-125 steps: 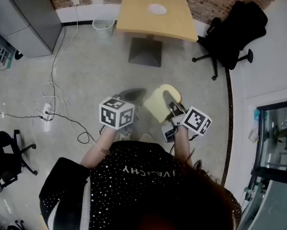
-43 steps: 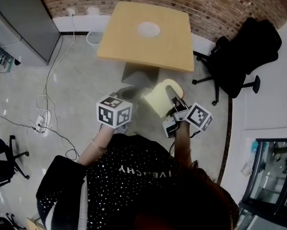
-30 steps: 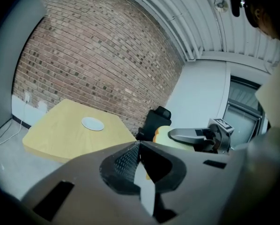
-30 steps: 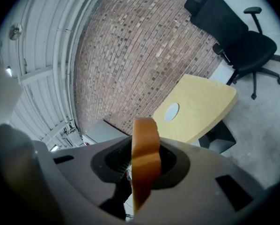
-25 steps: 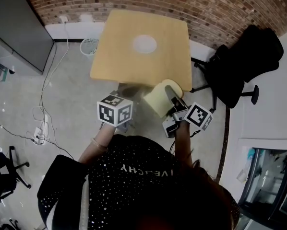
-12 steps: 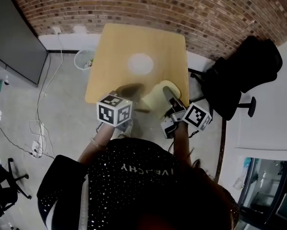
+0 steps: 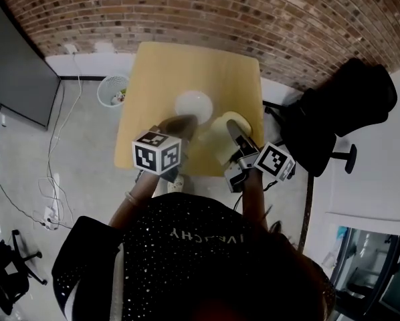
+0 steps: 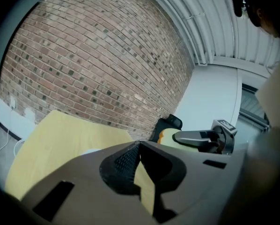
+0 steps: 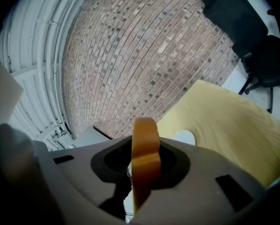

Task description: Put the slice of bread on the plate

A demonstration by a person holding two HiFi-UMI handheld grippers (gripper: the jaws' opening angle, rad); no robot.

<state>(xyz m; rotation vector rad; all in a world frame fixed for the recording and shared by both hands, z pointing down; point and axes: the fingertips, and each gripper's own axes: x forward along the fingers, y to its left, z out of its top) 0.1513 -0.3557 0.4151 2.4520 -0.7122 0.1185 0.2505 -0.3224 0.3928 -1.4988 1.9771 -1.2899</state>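
Brick wall [image 7: 207, 9] runs behind the scene, above a pale grey floor [image 7: 73, 166]. At far left in the head view stands a dark panel [image 7: 16, 65], with loose cables [image 7: 53, 152] trailing over the floor below it and a white mesh waste basket [image 7: 113, 89] against the skirting. A square, yellow-topped bench [image 7: 153, 65] stands beside the basket, and a white plate [image 7: 193, 103] lies near its middle. The left claw [image 7: 178, 123] reaches over the near edge of the bench, just short of the plate. The left gripper view shows its ribbed pads [image 8: 126, 161] meeting at the tips with nothing between them. Right of it, the right claw [image 7: 236, 138] is clamped on the slice of bread [image 7: 220, 136], which is carried on edge above the near part of the bench. The slice is close to the plate but not on it. In the right gripper view its orange-brown crust stands upright between the jaws, and the plate shows beyond on the bench top. A black office chair [image 7: 340, 105] stands at far right, clear of the bench. The person's dark speckled top [image 7: 186, 246] fills the lower edge.
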